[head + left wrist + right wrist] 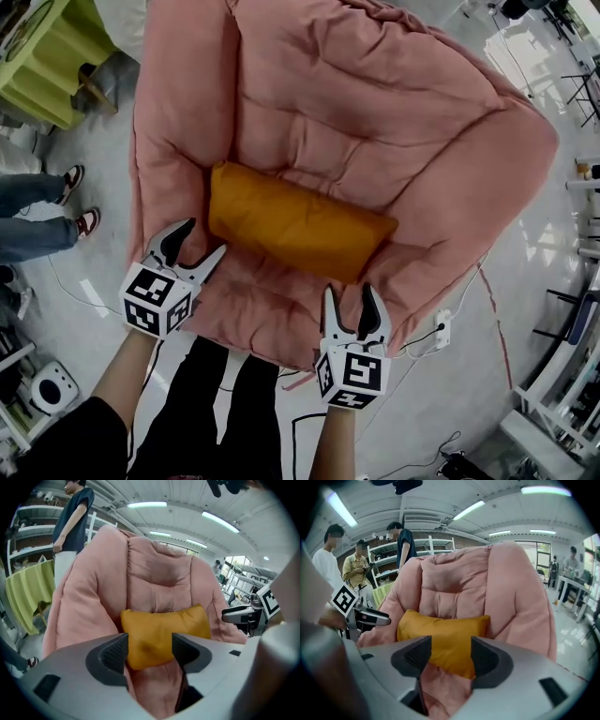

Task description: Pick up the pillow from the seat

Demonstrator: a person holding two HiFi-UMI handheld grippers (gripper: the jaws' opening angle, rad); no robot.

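An orange pillow (298,223) lies across the seat of a pink padded chair (375,103), tilted down to the right. My left gripper (204,238) hovers at the pillow's near left corner, jaws open with nothing between them. At the seat's front edge, just short of the pillow's right end, my right gripper (349,292) also stands open and empty. In the left gripper view the pillow (161,632) shows beyond the open left gripper (150,651). The right gripper view shows the pillow (445,639) past the open right gripper (447,653).
A yellow-green draped table (37,56) stands at the far left. A person's legs and shoes (56,216) are on the floor to the left. A white power strip (441,330) with cables lies right of the chair. Several people (356,569) stand by shelves behind.
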